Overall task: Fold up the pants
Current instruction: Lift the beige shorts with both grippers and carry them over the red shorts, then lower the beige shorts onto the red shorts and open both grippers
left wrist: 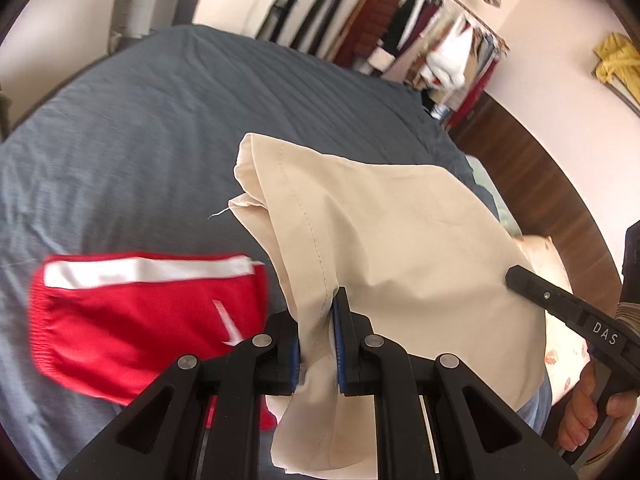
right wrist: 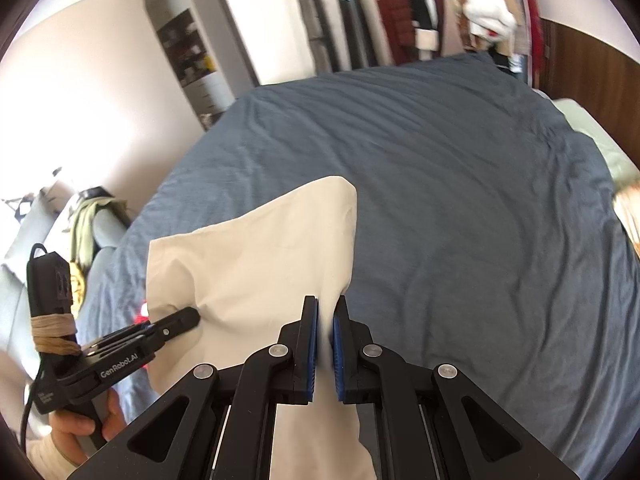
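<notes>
Two grippers are holding one pair of beige pants (left wrist: 400, 240) above a grey bed cover (left wrist: 140, 140). Left wrist view: the left gripper (left wrist: 318, 344) is pinching a stitched seam of the pants between its blue pads (left wrist: 338, 344), its jaws nearly closed on the cloth. The cloth is rising away from the jaws and hanging below them at the near edge of the picture. At the right, the right gripper (left wrist: 516, 278) is entering as a black finger touching the cloth, with the person's right hand (left wrist: 588, 404) wrapping its handle. Only this view is showing a pair of red shorts (left wrist: 148, 320) with a white band, lying flat on the bed cover to the left of the pants, and a yellow cloth (left wrist: 616, 60) hanging at the far right wall.

Right wrist view: the right gripper (right wrist: 326, 344) is clamping the right edge of the pants (right wrist: 248, 272), its jaws drawn close on the cloth. At the left, the left gripper (right wrist: 188, 318) is meeting the near left part of the pants, held by the left hand (right wrist: 80, 432). Only this view is showing the arched wall shelf (right wrist: 188, 52) at the far left and the wide bare stretch of bed cover (right wrist: 460, 200) to the right. Both views are showing a rack of hanging clothes (left wrist: 420, 40) beyond the far end of the bed.
</notes>
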Tool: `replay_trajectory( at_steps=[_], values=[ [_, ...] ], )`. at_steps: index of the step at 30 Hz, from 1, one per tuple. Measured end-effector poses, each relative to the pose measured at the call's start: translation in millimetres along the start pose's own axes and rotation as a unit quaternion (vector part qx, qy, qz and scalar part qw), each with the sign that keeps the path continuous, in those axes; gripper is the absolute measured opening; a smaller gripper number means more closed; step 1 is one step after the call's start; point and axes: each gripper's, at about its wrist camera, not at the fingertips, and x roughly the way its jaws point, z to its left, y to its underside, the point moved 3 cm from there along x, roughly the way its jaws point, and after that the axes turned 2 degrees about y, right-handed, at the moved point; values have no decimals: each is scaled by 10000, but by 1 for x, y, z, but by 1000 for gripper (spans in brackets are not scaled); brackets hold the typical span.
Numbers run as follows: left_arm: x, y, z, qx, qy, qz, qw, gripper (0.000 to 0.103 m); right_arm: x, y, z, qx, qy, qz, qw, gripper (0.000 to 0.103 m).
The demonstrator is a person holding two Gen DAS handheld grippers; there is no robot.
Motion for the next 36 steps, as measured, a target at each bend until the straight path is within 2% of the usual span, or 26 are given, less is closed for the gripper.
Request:
replay_trajectory(
  at_steps=[9, 14, 17, 22, 25, 30, 36],
  values=[
    [-49, -14, 70, -37, -693, -375, 9969, 14, 22, -12, 83, -373, -664, -33, 9971, 8],
    [-61, -24, 116, 173, -1161, -359, 9924, 14, 46, -8, 121, -352, -1007, 58, 9943, 8],
    [-60, -27, 140, 257, -1286, -233, 9911, 14, 66, -2, 139, -354, -1093, 153, 9933, 8],
    [-36, -21, 173, 193, -1196, 95, 9926, 14, 100, 16, 147, -300, -1049, 368, 9934, 8],
    [-16, -9, 183, 142, -1099, 324, 9933, 14, 120, 29, 142, -286, -873, 516, 9944, 8],
    [13, 9, 188, 157, -982, 638, 9930, 15, 142, 49, 126, -277, -579, 749, 9951, 8],
    [25, 17, 184, 295, -897, 825, 9921, 15, 154, 67, 111, -250, -337, 909, 9950, 8]
  ],
)
